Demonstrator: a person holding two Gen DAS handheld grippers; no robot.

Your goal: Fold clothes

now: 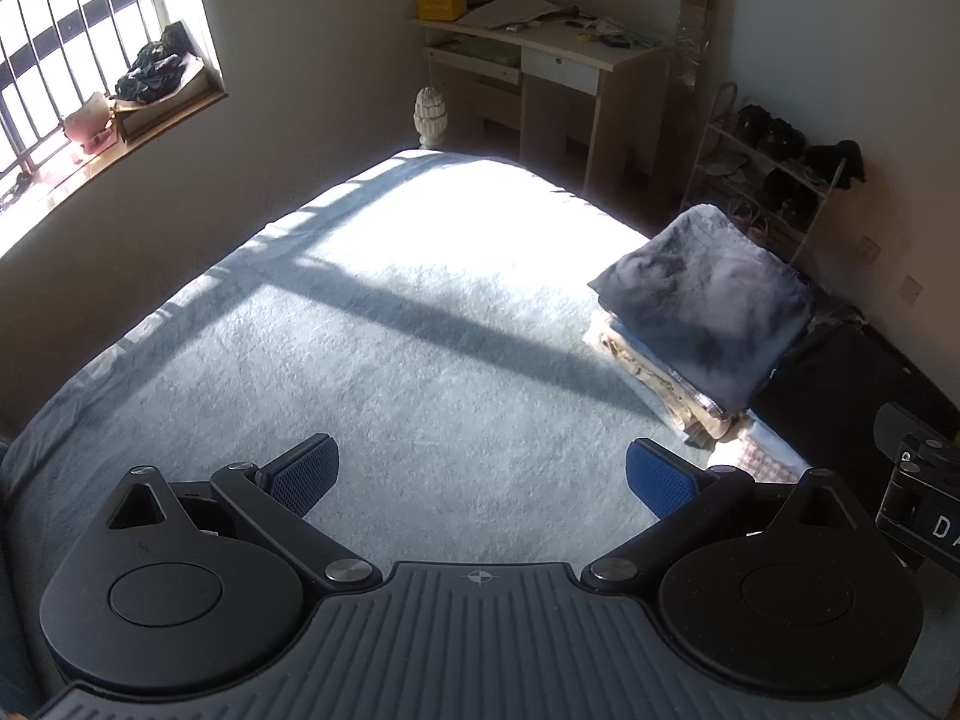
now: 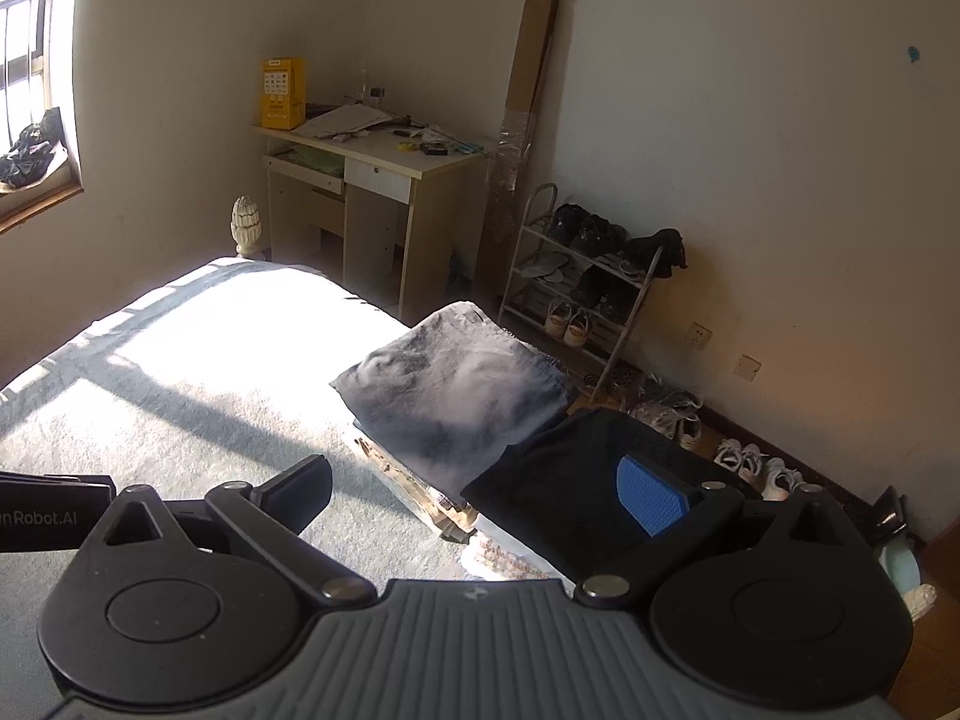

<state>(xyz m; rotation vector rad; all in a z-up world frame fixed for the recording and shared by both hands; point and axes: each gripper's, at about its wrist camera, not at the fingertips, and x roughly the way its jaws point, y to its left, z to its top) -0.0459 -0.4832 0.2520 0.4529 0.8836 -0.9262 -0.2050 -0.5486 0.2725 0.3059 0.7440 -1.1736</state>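
Grey fleece-like fabric forms the top layer of a folded stack [image 2: 456, 396] that sits at the right edge of the bed [image 1: 384, 360], with beige and pale layers visible beneath it at the stack's near edge. A black garment [image 2: 570, 480] lies just beside this stack, on its near side, over a patterned item whose shape cannot be made out; in the right wrist view the black garment presents a flat top and a straight near edge, consistent with a folded state, though its far side is hidden. The left gripper [image 1: 480, 474] hangs over the bare middle of the bed cover with its jaws spread wide and nothing between them. The right gripper [image 2: 480, 492] is likewise spread wide and holds nothing; its right finger [image 2: 651, 495] overlaps the black garment in the picture, but contact cannot be confirmed. No loose or spread-out garment is visible on the sunlit working area of the bed. Judged from this layout, the scene fits two stages equally: a pause between garments, with another item to be fetched from outside the views, or the close of the job, with all items folded and stacked. The pictures do not settle which applies. Any following move would call for both grippers to work from their present wide setting over the clear central area.
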